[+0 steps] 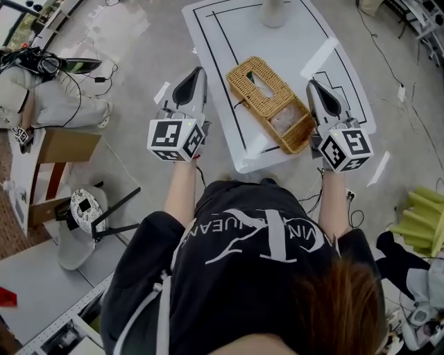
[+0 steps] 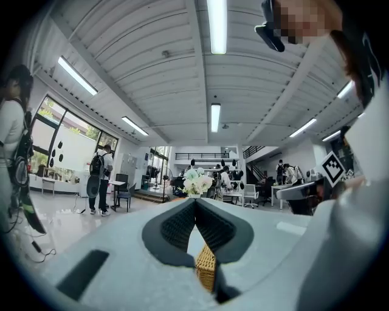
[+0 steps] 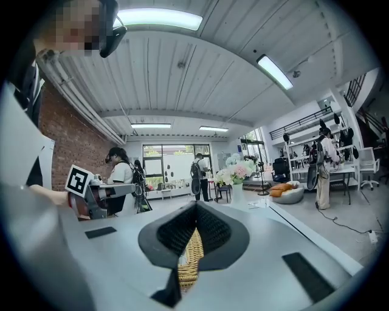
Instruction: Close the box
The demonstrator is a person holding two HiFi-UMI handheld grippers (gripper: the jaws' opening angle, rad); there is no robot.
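Observation:
A woven wicker box (image 1: 267, 100) lies at an angle on the white table (image 1: 305, 35). A slotted lid covers its far part; its near right end (image 1: 290, 121) stands open with something pale inside. My left gripper (image 1: 199, 72) hovers left of the box, past the table's left edge, jaws together and empty. My right gripper (image 1: 312, 84) hovers just right of the box, also shut on nothing. In the left gripper view, a strip of wicker (image 2: 206, 270) shows below the closed left gripper (image 2: 196, 201). The right gripper view shows wicker (image 3: 188, 261) under the closed right gripper (image 3: 196, 205).
A white vase base (image 1: 274, 12) stands at the table's far end, with flowers (image 2: 197, 181) above it. On the floor to the left are a cardboard box (image 1: 66, 147), a stool (image 1: 83, 215) and cables. Several people stand around the room.

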